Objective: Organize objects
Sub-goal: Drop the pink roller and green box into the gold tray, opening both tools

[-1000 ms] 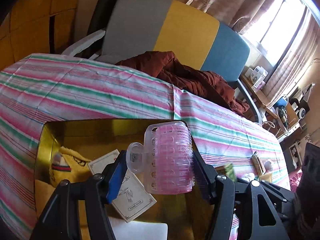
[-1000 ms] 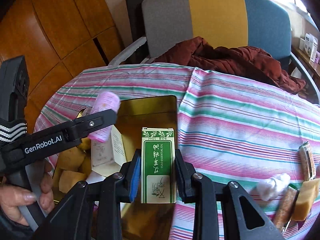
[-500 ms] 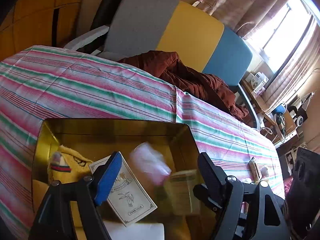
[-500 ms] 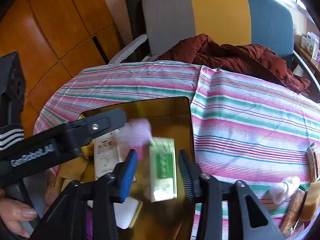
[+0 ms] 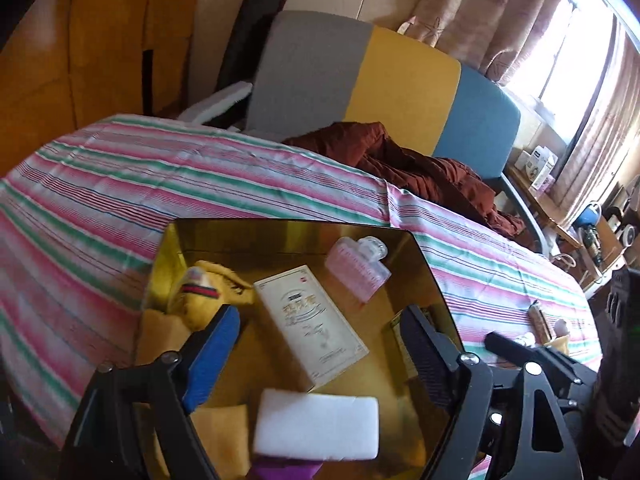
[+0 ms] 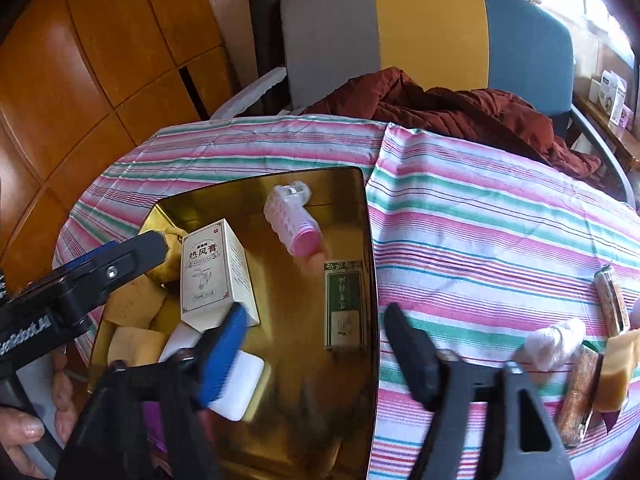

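a gold, mirror-shiny tin (image 6: 366, 240) is sitting on a tablecloth (image 6: 500, 240) striped in pink, green and white. inside it are lying a pink translucent bottle (image 6: 290, 220), a cream box (image 6: 212, 276) with dark lettering, a green and white box (image 6: 345, 304), a white sponge (image 5: 316, 424) and a yellow cloth (image 5: 208, 292). behind, a chair (image 6: 428, 28) is showing grey, yellow and blue panels under a rust-brown jacket (image 6: 460, 112).

The black plastic left gripper (image 5: 316, 344) has one blue ribbed pad, one black pad and silver screws. The matching right gripper (image 6: 316, 332) looks alike. White "GenRobot.AI" lettering marks the left one's side.
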{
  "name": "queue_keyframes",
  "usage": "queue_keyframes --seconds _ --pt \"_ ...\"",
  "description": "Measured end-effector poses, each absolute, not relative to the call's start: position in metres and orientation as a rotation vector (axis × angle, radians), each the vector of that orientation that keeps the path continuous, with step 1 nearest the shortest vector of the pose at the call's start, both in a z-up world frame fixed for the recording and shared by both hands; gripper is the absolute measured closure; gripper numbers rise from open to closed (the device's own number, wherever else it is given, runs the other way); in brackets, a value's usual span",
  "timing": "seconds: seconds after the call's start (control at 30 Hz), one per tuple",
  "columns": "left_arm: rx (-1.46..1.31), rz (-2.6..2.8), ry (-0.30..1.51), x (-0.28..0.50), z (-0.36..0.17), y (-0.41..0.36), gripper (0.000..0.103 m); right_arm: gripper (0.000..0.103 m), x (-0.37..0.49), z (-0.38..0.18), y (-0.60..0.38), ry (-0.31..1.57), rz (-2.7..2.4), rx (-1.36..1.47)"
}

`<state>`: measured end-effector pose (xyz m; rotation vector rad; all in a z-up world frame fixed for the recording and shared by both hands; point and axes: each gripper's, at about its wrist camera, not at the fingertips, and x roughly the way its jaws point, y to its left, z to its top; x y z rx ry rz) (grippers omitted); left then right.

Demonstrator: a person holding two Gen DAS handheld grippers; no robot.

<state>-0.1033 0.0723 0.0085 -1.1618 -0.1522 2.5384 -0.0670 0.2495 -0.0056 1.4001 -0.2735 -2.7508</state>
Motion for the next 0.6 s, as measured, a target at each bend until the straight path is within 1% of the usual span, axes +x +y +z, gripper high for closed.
queue_keyframes --seconds 0.13,0.3,0.5,0.6 --pt "-1.118 2.602 -0.071 -0.085 0.014 0.069 0.012 0.018 -0.057 -0.002 0.246 -0.24 -2.785 1.363" --pt "-1.085 2.621 -0.044 -0.066 0.017 0.065 0.01 0.01 -0.044 0.001 0.243 -0.198 -2.829 1.342" --pt "-1.018 2.661 -0.046 -0.049 0.023 0.061 0.005 0.01 -0.022 0.009 0.245 -0.16 -2.888 1.264" --pt "-0.97 2.681 -0.023 -0.039 0.026 0.06 0.001 0.01 -0.005 0.021 0.249 -0.116 -2.976 1.129"
